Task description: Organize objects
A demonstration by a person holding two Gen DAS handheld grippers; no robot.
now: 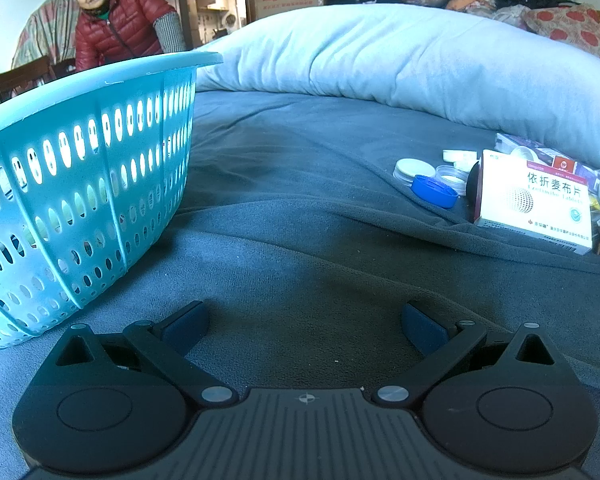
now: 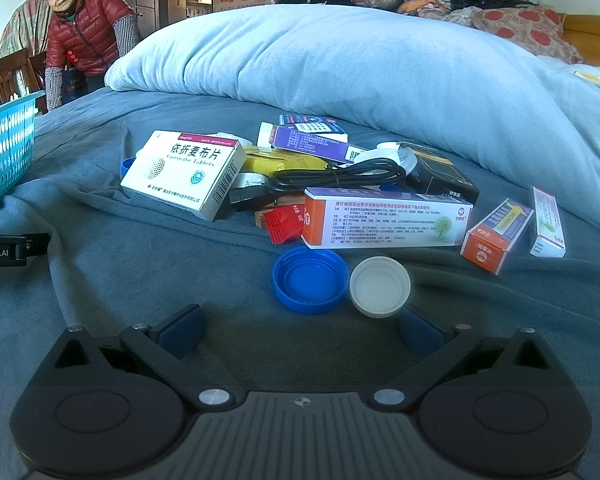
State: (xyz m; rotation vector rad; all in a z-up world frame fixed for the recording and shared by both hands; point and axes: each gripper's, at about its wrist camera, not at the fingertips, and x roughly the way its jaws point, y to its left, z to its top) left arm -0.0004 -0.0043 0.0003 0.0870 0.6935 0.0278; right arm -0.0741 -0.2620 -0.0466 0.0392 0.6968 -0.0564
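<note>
Right wrist view: the right gripper is held wide open and empty just short of a blue cap and white cap, which touch. Both could be nudged together and a grasp spoiled. The left gripper is likewise open, beside the basket.

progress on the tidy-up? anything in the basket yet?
Nothing visibly done: the basket contents can't be made out. Nothing in hand: left gripper and right gripper are both open. Left: the blue cap, white cap, medicine boxes and cable.
</note>
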